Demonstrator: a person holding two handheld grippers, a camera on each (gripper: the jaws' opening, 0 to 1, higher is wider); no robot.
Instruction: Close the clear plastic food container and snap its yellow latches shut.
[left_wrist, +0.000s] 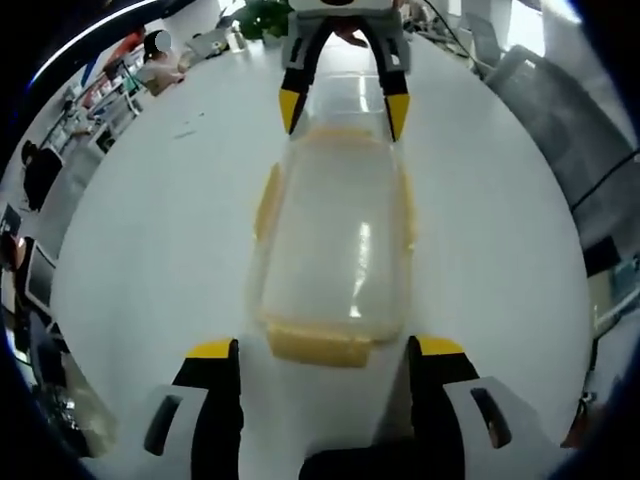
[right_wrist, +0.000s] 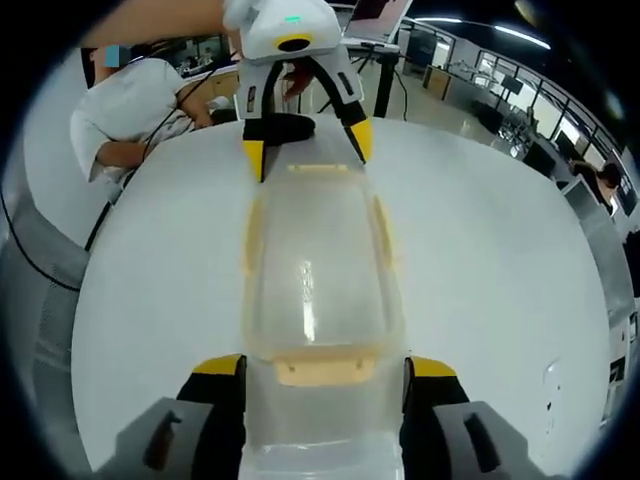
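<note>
A clear plastic food container (left_wrist: 340, 240) with its lid on lies lengthwise on the white table (left_wrist: 150, 250). Pale yellow latches sit on its sides (left_wrist: 267, 200) and on its near end (left_wrist: 318, 343). My left gripper (left_wrist: 325, 350) is open, its yellow-tipped jaws straddling that near end with gaps on both sides. At the far end stands my right gripper (left_wrist: 343, 108), open, with a jaw on each side. In the right gripper view the container (right_wrist: 315, 270) runs from my right gripper (right_wrist: 325, 367), jaws close against its sides, up to the left gripper (right_wrist: 306, 148). An end latch (right_wrist: 325, 370) lies between the jaws.
A person in white (right_wrist: 130, 110) leans on the table's far edge. Grey chairs stand beside the table (left_wrist: 570, 110) (right_wrist: 30, 270). A plant (left_wrist: 265, 15) and small items sit at the far rim. A black post (right_wrist: 385, 80) rises behind the table.
</note>
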